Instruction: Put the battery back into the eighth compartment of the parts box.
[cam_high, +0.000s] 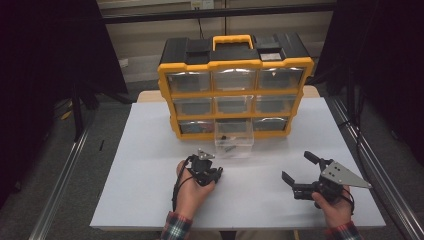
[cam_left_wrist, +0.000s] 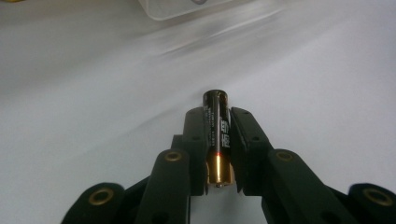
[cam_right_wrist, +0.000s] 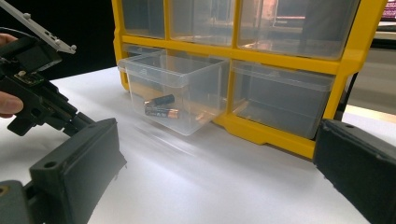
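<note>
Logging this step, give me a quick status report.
Left gripper shut on battery, low over the table. Right gripper open, empty. Drawer pulled out, two batteries inside; path clear.

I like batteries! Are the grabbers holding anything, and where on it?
The left hand-held gripper clamps a battery around its middle. The right hand-held gripper holds nothing.

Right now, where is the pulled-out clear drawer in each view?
High view: drawer centre, just below the yellow cabinet's bottom row.
Left gripper view: its corner at the top edge, left of centre.
Right gripper view: centre-left, batteries inside.
Shared landmark: the white table beneath it.
</note>
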